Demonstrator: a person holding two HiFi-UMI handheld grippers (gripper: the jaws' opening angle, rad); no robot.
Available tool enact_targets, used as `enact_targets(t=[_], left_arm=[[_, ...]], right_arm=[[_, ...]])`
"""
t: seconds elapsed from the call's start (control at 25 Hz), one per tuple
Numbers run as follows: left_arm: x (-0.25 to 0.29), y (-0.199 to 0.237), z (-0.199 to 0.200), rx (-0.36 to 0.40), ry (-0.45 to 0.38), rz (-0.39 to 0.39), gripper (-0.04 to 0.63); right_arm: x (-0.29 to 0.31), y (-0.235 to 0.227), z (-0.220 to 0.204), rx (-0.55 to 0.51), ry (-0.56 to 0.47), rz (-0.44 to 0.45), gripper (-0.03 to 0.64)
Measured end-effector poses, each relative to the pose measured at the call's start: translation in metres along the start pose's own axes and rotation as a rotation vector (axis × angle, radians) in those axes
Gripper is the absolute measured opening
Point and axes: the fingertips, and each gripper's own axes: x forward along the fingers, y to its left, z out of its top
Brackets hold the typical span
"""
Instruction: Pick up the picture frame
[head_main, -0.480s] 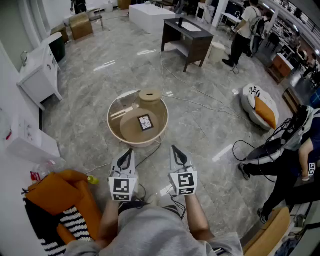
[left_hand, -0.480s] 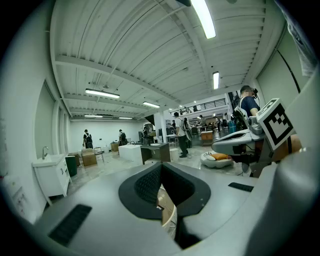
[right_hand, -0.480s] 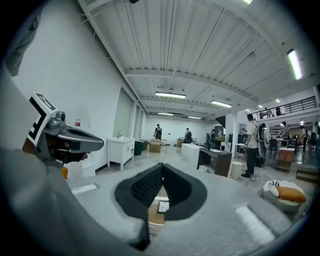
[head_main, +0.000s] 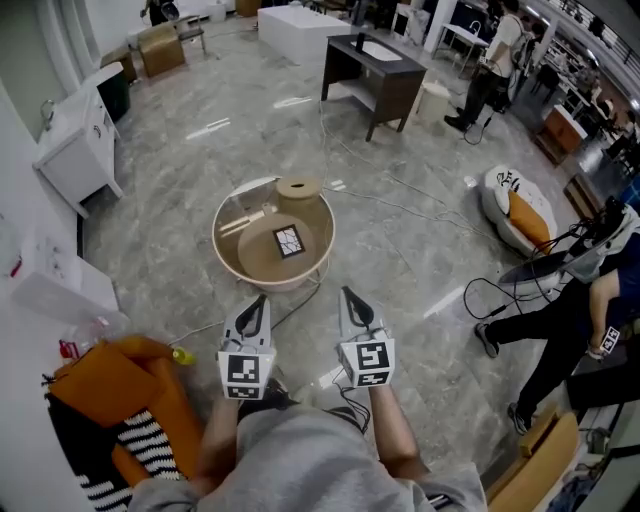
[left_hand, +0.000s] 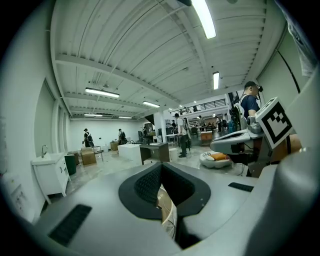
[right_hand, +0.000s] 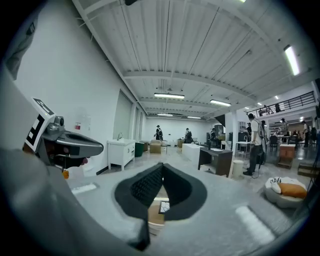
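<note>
Head view | picture frame (head_main: 289, 241) lies flat on round bench (head_main: 257, 259), apart from grippers | left gripper (head_main: 260, 300) and right gripper (head_main: 347, 295): jaws together, empty | both unmoved since half second ago; reach not yet begun

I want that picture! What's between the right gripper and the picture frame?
Head view: only bare floor and the round table's near rim separate the right gripper from the picture frame.

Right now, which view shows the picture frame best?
Head view: the picture frame lies whole on the round table. The right gripper view shows part of it beneath the jaws; the left gripper view shows only table.
</note>
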Motion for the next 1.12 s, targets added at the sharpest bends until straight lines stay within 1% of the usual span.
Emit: enact_targets(t=[0.24, 0.56, 0.8, 1.12], left_arm=[[0.028, -0.001, -0.001, -0.010, 0.015, -0.024, 0.017], [0.105, 0.016, 0.004, -0.009, 0.013, -0.071, 0.017], [0.173, 0.045, 0.011, -0.026, 0.033, -0.075, 0.017], [0.267, 0.116, 0.016, -0.053, 0.056, -0.049, 0.017]], right_arm=[[0.015, -0.017, -0.004, 0.006, 0.017, -0.014, 0.000], [0.072, -0.045, -0.010, 0.007, 0.041, -0.026, 0.000], [0.139, -0.074, -0.005, 0.002, 0.078, -0.010, 0.000], [0.258, -0.100, 0.012, 0.012, 0.086, 0.034, 0.000]])
